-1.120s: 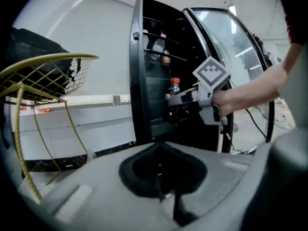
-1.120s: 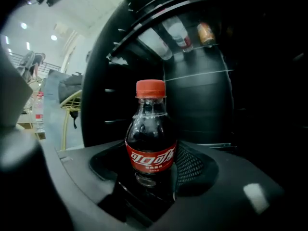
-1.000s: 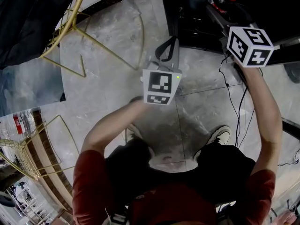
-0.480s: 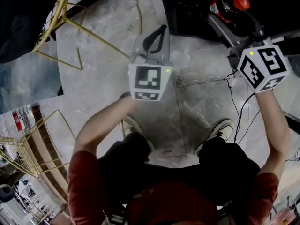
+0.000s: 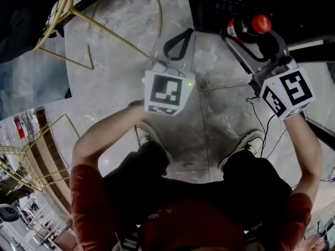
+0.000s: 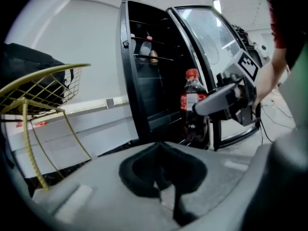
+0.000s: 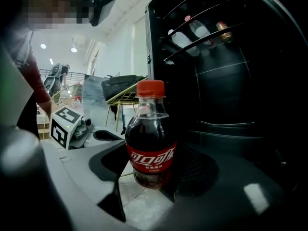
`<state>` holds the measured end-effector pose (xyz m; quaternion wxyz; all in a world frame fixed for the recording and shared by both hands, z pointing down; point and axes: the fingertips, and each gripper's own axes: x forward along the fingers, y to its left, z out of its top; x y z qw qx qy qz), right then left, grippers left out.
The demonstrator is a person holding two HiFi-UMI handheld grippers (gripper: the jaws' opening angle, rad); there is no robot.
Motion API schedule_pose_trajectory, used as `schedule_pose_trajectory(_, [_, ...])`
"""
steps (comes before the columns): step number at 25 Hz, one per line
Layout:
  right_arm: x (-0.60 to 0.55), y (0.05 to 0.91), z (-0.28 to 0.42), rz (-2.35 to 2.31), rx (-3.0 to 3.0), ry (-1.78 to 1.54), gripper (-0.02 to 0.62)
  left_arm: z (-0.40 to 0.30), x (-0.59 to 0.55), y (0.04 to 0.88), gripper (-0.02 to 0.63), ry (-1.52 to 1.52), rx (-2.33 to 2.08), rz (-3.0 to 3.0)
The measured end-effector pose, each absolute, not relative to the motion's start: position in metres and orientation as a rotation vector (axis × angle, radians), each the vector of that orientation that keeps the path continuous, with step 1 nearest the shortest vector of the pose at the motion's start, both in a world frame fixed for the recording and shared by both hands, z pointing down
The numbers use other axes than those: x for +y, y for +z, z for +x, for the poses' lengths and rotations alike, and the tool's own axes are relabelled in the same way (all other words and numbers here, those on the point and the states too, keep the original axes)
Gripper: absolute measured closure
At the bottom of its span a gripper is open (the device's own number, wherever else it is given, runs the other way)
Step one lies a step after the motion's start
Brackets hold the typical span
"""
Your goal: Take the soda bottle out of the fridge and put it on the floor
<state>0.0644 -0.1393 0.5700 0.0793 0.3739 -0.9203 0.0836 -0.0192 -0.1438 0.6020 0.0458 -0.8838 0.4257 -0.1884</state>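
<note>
My right gripper [image 5: 250, 34] is shut on a small soda bottle [image 5: 246, 27] with dark drink, a red label and a red cap. It holds the bottle upright just in front of the open black fridge [image 5: 209, 9]. In the right gripper view the bottle [image 7: 151, 138] stands between the jaws, above the pale floor, with the fridge [image 7: 231, 81] at its right. The left gripper [image 5: 175, 43] hovers over the floor to the left, its jaws shut and nothing in them. From the left gripper view [image 6: 161, 174] the bottle [image 6: 191, 105] shows beside the fridge's open glass door [image 6: 211, 47].
A gold wire chair [image 5: 78, 20] stands at the left, with a black bag on it in the left gripper view. Black cables [image 5: 264, 122] run over the marble floor [image 5: 120, 88] by the person's right shoe [image 5: 250, 141]. Bottles lie on the upper fridge shelf [image 7: 202, 32].
The right gripper has drawn the bottle back out of the fridge, toward the person. The left gripper has shifted only slightly.
</note>
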Motion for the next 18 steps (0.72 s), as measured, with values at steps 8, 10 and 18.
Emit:
schedule_pose_trajectory(8, [-0.124,0.606,0.058,1.051,-2.71,0.284,0.301,-0.018,-0.13,0.609,0.606,-0.507,1.205,-2.755])
schedule_pose_trajectory(10, [-0.119,0.617,0.057,1.036,-2.695,0.279,0.301,-0.019,-0.128,0.613,0.606,-0.458,1.216,-2.786])
schedule_pose_trajectory(18, [-0.111,0.644,0.05,1.006,-2.664,0.314,0.301,-0.016,-0.125,0.625,0.606,-0.428,1.173,-2.828])
